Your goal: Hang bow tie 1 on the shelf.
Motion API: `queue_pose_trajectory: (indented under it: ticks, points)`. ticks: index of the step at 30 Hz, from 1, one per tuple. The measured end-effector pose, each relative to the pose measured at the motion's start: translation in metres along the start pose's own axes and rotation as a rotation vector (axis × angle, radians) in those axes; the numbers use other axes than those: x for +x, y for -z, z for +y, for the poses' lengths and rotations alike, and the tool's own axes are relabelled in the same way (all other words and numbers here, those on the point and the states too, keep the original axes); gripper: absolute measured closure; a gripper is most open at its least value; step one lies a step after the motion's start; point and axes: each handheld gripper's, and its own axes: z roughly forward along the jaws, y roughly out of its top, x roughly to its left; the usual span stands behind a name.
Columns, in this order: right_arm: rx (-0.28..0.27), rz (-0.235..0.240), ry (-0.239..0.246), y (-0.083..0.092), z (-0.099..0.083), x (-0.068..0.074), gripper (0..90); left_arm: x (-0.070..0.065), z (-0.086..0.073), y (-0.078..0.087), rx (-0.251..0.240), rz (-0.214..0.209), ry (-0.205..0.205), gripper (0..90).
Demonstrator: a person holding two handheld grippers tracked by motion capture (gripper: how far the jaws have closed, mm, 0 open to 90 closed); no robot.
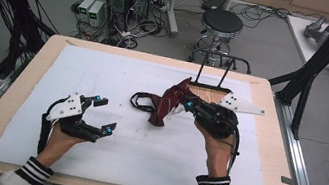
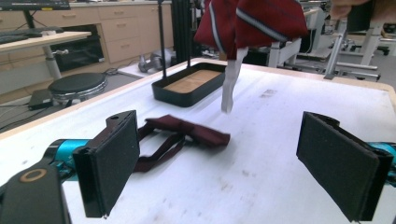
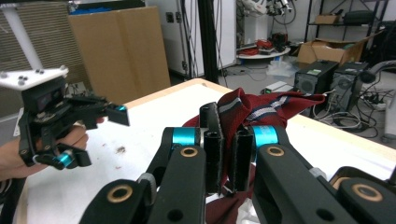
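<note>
The right gripper (image 1: 186,103) was clenched on a dark red striped tie (image 1: 169,104), holding its upper part off the white mat (image 1: 105,70), right of centre and just in front of the black tray (image 1: 209,92) at the far edge. The tie's dark strap (image 1: 143,101) lay on the mat to the left. The left gripper (image 1: 103,112) stood released with nothing between its jaws, near the left side, well apart from the tie

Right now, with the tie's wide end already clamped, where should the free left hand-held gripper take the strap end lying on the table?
Probably the flat maroon band beside the strap loop, coming from above with the open left hand-held gripper. It lies flat on the white mat, clear of the right hand-held gripper.
</note>
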Motion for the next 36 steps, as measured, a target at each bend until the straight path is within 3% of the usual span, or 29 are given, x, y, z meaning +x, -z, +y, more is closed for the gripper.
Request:
queue_pose_trajectory:
  ticks: [7, 18, 24, 36]
  points:
    - [-0.01, -0.03, 0.012, -0.002, 0.007, -0.009, 87.2, 0.01, -0.014, 0.017, -0.001, 0.048, 0.008, 13.6]
    - [-0.028, -0.054, 0.011, -0.014, 0.02, -0.023, 87.2, 0.019, -0.026, 0.032, -0.065, 0.054, 0.034, 13.6]
    - [-0.033, -0.068, 0.019, -0.022, 0.026, -0.031, 87.2, 0.024, -0.034, 0.041, -0.091, 0.083, 0.04, 13.7]
    - [-0.033, -0.082, 0.019, -0.041, 0.038, -0.046, 87.1, 0.029, -0.042, 0.046, -0.1, 0.101, 0.036, 13.7]
